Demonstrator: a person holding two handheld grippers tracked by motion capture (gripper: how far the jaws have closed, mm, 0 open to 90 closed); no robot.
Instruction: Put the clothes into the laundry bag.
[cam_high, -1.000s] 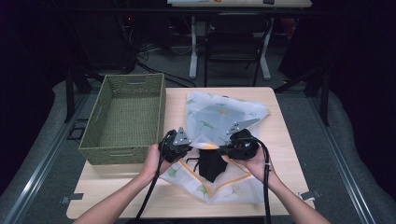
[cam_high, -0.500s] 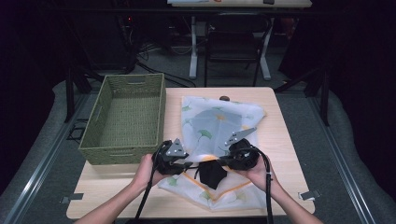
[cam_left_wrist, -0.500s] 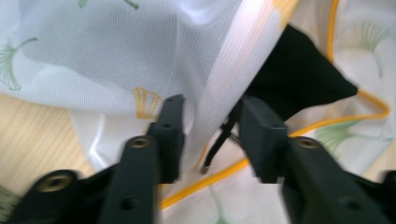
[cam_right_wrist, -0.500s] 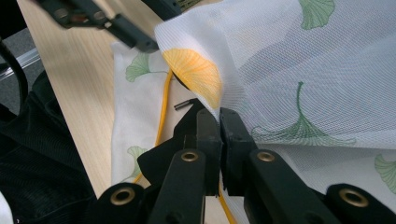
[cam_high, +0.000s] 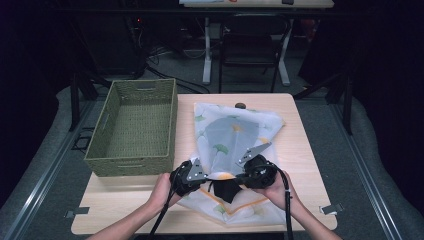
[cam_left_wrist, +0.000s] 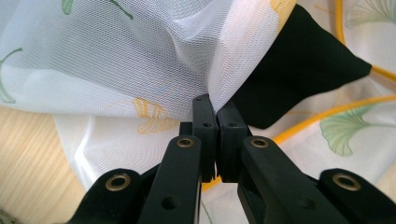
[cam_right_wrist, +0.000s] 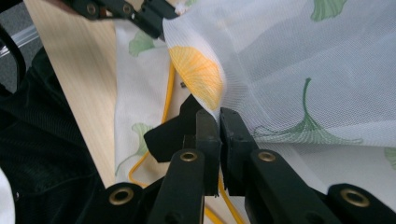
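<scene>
Both grippers are low at the bottom centre of the high view, and each has its jaws clenched on a pinch of the mesh bag (cam_high: 235, 132): the left gripper (cam_high: 196, 176) bites a fold of white netting, and the right gripper (cam_high: 248, 172) nips the edge just by a yellow leaf print. This bag looks feather-light and completely limp, thin see-through net that drapes, bunches and could slide out of a shallow pinch, so I'd say the hemmed edge with the yellow trim (cam_left_wrist: 327, 117) is the safest place to grip. It could also snag. Something dark, the black cloth (cam_high: 226, 188), sits between the grippers at the near opening. The bag lies flat on the counter (cam_high: 300, 150), right of the basket (cam_high: 135, 125), its long axis running from bottom centre up toward the frame's upper middle, mouth seemingly toward the person, far end angled slightly right.
</scene>
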